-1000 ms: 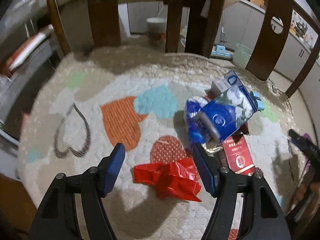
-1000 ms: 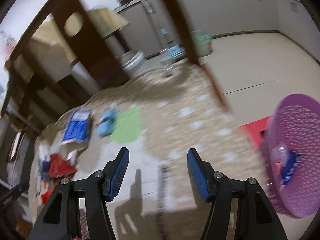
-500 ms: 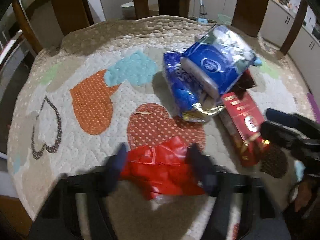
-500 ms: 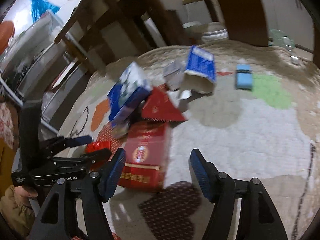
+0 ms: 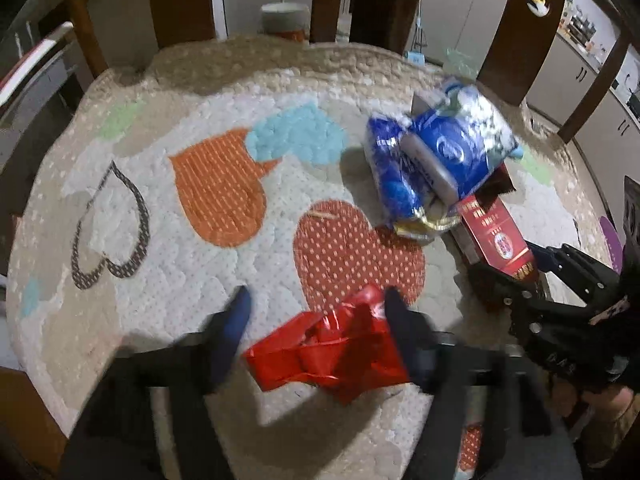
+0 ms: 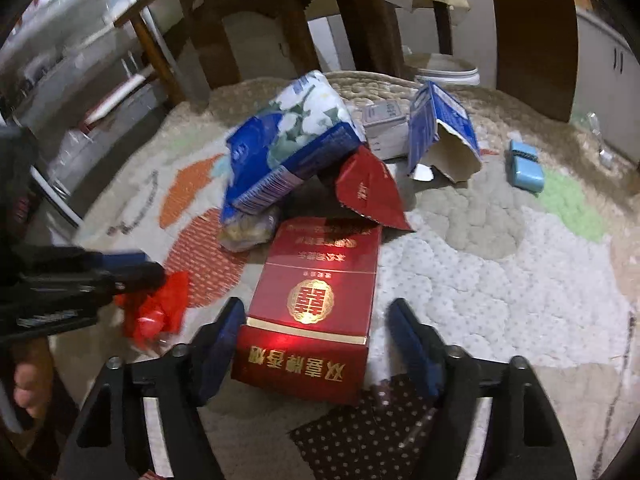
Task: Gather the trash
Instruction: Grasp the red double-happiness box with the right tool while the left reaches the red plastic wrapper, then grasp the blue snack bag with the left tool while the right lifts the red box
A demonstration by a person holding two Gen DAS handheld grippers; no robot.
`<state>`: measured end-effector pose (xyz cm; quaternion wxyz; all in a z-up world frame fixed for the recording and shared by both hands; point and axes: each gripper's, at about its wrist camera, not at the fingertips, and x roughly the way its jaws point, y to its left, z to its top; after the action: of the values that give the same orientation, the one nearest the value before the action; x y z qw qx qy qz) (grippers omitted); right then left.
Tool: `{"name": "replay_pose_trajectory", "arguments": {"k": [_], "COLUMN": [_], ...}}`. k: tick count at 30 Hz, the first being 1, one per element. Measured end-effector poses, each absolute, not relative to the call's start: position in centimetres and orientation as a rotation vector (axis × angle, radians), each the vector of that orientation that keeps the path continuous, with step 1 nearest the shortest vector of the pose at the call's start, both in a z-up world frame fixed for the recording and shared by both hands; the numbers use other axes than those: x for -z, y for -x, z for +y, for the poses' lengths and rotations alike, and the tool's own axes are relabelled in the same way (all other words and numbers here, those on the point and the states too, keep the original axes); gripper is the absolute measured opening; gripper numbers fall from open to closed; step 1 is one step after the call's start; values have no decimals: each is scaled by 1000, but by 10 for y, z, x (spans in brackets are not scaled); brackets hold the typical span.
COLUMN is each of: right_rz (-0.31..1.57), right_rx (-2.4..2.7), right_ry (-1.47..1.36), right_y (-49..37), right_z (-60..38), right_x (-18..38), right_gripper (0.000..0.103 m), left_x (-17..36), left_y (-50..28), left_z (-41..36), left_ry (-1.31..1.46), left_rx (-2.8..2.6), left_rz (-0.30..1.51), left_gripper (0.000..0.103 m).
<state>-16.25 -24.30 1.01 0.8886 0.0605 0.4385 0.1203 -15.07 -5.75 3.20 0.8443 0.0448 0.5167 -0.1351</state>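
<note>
Trash lies on a heart-patterned quilted mat. A crumpled red plastic wrapper sits between the fingers of my left gripper, which is open and blurred around it. A red cigarette carton lies between the open fingers of my right gripper. The carton also shows in the left wrist view. A blue tissue pack and a blue foil bag lie behind. The red wrapper shows in the right wrist view under my left gripper.
A torn blue carton, a grey box, a red foil bag and a small light-blue object lie farther back. Dark wooden chair legs ring the mat. A white bowl stands beyond.
The right gripper swung from the purple basket back over the mat and now straddles the red carton. The left gripper moved down around the red wrapper, which has bunched up.
</note>
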Motion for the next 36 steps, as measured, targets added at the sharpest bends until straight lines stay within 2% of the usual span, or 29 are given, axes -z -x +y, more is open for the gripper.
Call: {"name": "replay_pose_trajectory", "arguments": {"k": [9,10,11,14,17,19,20,21,29,32,33,34,35,36], "right_rz": [944,942,940,935,935,936,935,933,930,926,926,927,928,929], "right_rx": [-16,-6,0,22,46,46,44,43,52,57,57,59,66,69], "right_ry": [-303,-348,-383,-424,-425,-441,-446,-446,-434,-406,-395,-376,-349,-334], "right_y": [162,165,167,175,181,184,184,186,186,184,184,183,182,182], "right_z": [-343,-358,-369,-390,-402,-406,-408,-408,-406,-400,-398,-395,-391,-390], "right_x": [-12,-11,-10,-10,-10,-8,-8,-10,-6,-5,-5,-5,-5,-5], "right_gripper": [63,63,63,63,63,63,63,64,64,69,72,73,73,73], "left_x": [-10,-10,-11,-17,-33,-42,-44,-45,-46,-40,-37,-36,-33,-32], "left_y": [162,165,171,185,189,183,181,178,143,142,144,147,153,158], "left_z": [-84,-91,-102,-128,-133,-126,-123,-121,-152,-170,-177,-183,-190,-194], "left_ry": [-138,-140,-153,-208,-187,-142,-126,-116,-161,-167,-185,-212,-253,-280], "left_rx": [377,394,423,525,563,541,525,510,473,472,464,454,457,462], "left_rz": [1174,1174,1175,1173,1143,1132,1127,1120,1051,1066,1072,1066,1072,1075], "left_gripper": [72,70,61,52,52,62,71,72,72,72,67,57,30,28]}}
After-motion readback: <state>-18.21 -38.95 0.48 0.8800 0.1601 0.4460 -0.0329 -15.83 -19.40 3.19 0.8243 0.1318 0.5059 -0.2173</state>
